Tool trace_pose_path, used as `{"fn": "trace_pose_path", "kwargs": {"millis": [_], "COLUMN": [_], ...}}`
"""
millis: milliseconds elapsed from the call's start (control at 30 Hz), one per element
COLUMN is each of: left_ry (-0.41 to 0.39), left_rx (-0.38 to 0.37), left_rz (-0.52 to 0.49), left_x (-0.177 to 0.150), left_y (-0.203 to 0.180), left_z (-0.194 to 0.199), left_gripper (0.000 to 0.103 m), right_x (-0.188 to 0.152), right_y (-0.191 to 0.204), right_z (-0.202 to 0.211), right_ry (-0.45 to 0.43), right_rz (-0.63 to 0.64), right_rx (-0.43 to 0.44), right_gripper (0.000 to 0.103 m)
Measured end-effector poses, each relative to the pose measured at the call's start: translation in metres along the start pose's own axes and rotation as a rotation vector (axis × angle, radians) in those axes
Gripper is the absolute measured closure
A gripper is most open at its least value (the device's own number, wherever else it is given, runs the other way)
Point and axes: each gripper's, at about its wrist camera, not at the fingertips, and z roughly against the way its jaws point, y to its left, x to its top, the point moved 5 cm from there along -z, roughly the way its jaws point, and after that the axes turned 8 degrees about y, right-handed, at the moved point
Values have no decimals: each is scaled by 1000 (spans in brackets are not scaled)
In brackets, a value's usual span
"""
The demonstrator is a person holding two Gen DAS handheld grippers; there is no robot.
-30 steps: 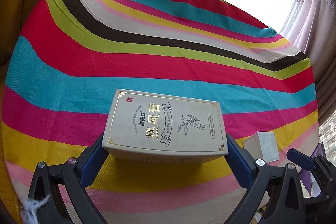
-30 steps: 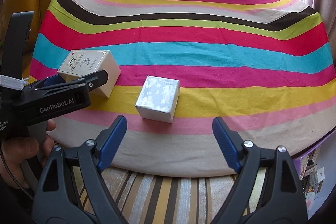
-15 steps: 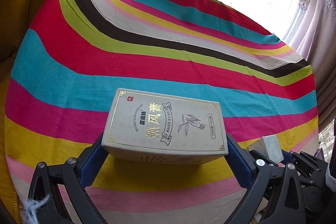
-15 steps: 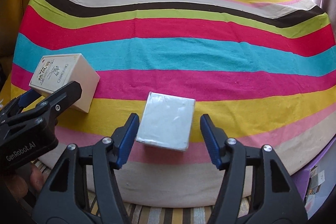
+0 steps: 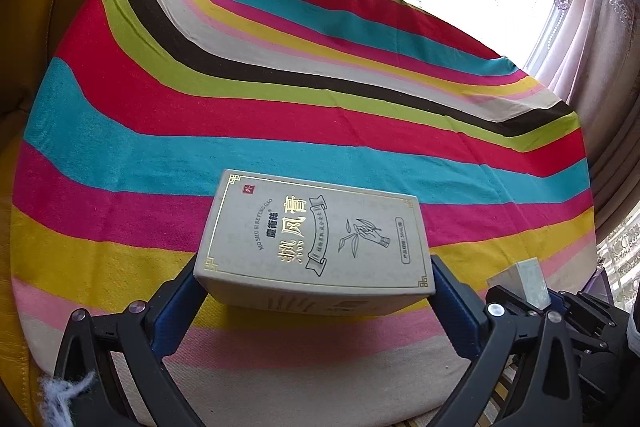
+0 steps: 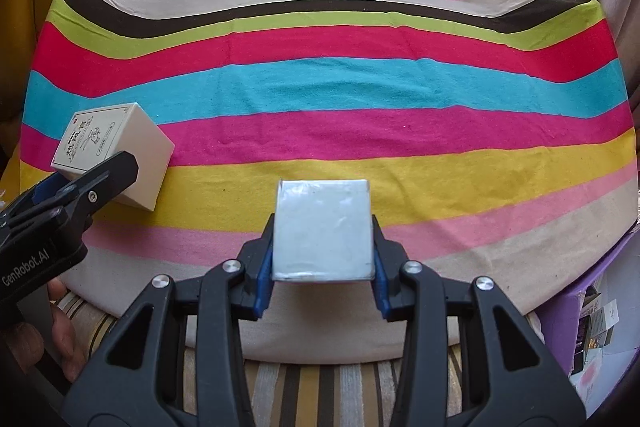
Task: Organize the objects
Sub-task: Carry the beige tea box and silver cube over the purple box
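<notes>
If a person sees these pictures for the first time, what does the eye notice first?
First, the bright striped cloth that covers the whole surface. Then two boxes near its front edge: a beige box with gold lettering between the left claw's pads, and a white, shiny-wrapped box on which the right claw is closing.

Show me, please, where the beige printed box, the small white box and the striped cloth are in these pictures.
beige printed box (image 5: 316,239): left wrist view, middle of its printed top.
small white box (image 6: 323,229): right wrist view, middle of its glossy top face.
striped cloth (image 6: 340,83): right wrist view, bare turquoise stripe.
</notes>
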Motion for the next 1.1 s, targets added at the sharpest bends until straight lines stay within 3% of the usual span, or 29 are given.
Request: {"fn": "trace_pose_path", "kwargs": {"millis": [600,1100], "left_ry": [-31,-10], "left_rx": [-85,-181], "left_rz": [-85,-250], "left_x": [-38,-60], "left_y": [-67,-149], "left_z": [35,41], "left_gripper": [0,0], "right_x": [-45,-83], "right_y": [-52,-117], "right_z": [49,78], "right_ry": [-66,-96], "right_rz": [-62,-159], "right_rx": [-9,-22], "right_gripper": [59,59]}}
